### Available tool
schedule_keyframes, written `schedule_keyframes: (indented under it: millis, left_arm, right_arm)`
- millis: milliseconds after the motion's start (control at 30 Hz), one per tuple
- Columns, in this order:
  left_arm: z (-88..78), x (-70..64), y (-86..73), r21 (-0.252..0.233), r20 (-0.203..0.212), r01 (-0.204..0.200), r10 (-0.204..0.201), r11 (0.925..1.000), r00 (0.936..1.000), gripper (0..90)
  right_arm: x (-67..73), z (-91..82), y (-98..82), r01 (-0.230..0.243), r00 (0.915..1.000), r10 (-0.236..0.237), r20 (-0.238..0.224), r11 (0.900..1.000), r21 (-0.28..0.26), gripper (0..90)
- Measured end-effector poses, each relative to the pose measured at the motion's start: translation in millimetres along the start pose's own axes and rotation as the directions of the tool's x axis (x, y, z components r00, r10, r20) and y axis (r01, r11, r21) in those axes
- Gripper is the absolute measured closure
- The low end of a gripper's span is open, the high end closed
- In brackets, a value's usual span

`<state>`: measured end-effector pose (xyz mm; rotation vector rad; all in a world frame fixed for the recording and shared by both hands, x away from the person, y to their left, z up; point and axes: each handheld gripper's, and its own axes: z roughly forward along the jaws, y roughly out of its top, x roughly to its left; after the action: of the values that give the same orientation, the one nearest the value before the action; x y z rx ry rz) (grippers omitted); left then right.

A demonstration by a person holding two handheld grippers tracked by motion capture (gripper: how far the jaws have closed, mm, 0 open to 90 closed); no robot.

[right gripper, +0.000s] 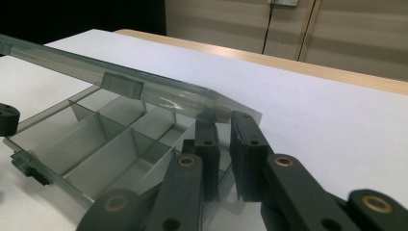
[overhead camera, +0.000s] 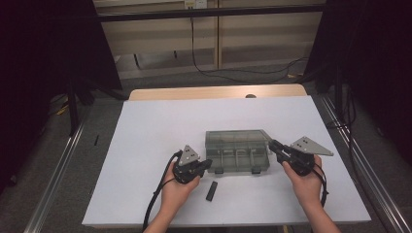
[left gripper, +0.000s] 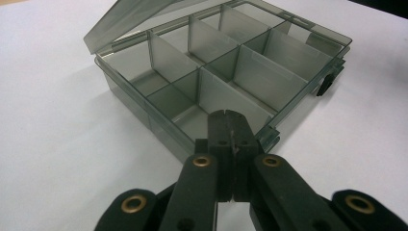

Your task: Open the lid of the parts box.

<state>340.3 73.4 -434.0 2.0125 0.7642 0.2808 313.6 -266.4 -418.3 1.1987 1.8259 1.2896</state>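
Just now a smoky clear compartment box [overhead camera: 237,151] sits mid-bench [overhead camera: 145,131], its lid [right gripper: 120,82] partly raised. Left tongs [left gripper: 230,126] are pressed together at the box's near corner wall. Right tongs [right gripper: 226,132] are clamped on the lid's corner. Near the box's front lies a small black piece [overhead camera: 211,191].
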Motion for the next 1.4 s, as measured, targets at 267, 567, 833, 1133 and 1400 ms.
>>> schedule_keyframes:
  millis: [267,567,833,1133,1400]
  left_arm:
    - [0.1,-0.3,0.1,0.000,-0.001,0.005,-0.005,1.0000,1.0000,90.0]
    - [0.0,-0.4,0.4,0.005,-0.004,0.005,-0.005,1.0000,1.0000,90.0]
    - [0.3,-1.5,0.5,0.004,-0.010,0.000,0.001,1.0000,1.0000,90.0]
    - [0.4,-1.7,0.3,0.002,-0.012,0.001,-0.001,1.0000,0.9999,90.0]
    - [0.3,-2.0,-0.2,0.001,-0.011,0.008,-0.008,1.0000,0.9999,90.0]
  right_arm:
    - [-1.9,2.1,4.3,-0.006,1.0000,0.006,0.002,1.000,-0.007,82.6]
    - [-2.8,8.0,5.4,0.000,0.9998,0.000,0.020,1.000,-0.012,82.9]
    - [-2.1,8.8,10.1,0.000,0.9994,0.001,0.035,1.000,-0.022,83.3]
    - [-3.7,16.4,17.9,-0.034,0.9970,0.038,0.068,0.997,-0.063,83.4]
    - [-4.8,20.9,24.2,-0.038,0.9960,0.043,0.078,0.997,-0.063,83.5]
